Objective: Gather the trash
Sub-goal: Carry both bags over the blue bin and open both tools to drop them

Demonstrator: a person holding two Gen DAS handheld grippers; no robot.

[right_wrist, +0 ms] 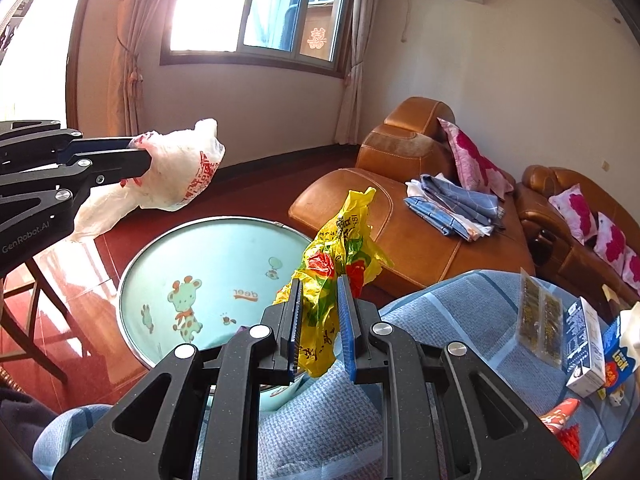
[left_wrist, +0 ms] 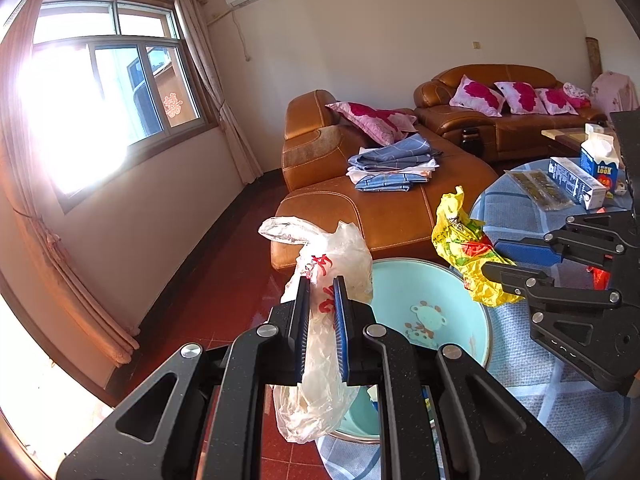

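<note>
My left gripper (left_wrist: 322,284) is shut on a crumpled white plastic bag (left_wrist: 332,264) with red print, held in the air above the near rim of a light blue basin (left_wrist: 448,300) with a giraffe picture. My right gripper (right_wrist: 319,284) is shut on a crumpled yellow plastic bag (right_wrist: 340,248) with red and green print, held above the basin's edge (right_wrist: 208,264). In the left wrist view the right gripper (left_wrist: 494,258) and yellow bag (left_wrist: 464,240) hang right of the basin. In the right wrist view the left gripper (right_wrist: 142,156) and white bag (right_wrist: 180,168) are at upper left.
A round table under a blue checked cloth (right_wrist: 440,312) holds milk cartons (right_wrist: 588,344), a clear packet (right_wrist: 538,320) and red wrappers (right_wrist: 560,420). A brown leather sofa (left_wrist: 360,196) with folded blue cloth (left_wrist: 392,160) stands behind. The floor (left_wrist: 224,280) is red tile.
</note>
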